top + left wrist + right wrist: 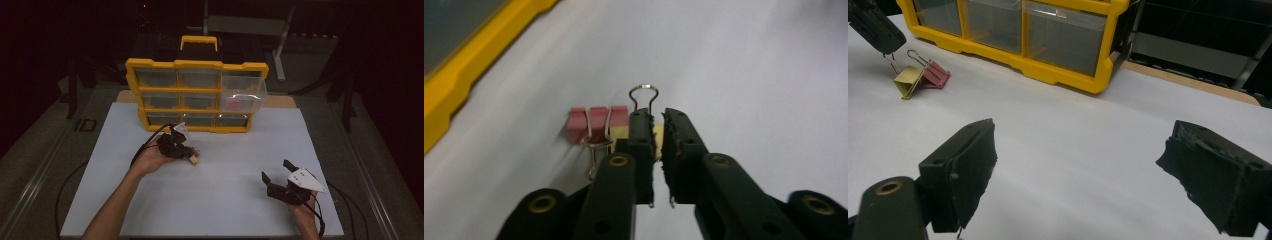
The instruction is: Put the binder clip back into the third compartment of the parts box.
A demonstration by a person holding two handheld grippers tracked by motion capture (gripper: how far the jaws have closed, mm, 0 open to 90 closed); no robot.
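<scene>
Left gripper (186, 151) sits left of centre in the high view, just below the yellow drawer organizer (196, 95). Its jaws are clamped on the wire handles of a yellow binder clip (657, 134); in the left gripper view the yellow body shows between the 2 black pads, with 1 wire loop standing above the tips. In the right gripper view the same clip (908, 81) hangs by its handles from the left gripper's jaws at upper left, its lower edge at or very near the white table (225, 200); contact cannot be told.

A pink binder clip (597, 124) lies on the table touching the yellow one, on its left in the left gripper view, 1 wire handle folded toward the camera.

Right gripper (279, 176) is at lower right of the high view, well apart from both clips. Its jaws stand wide apart with nothing between them.

In the organizer, 1 clear drawer (243, 97) at middle right is pulled out.
</scene>
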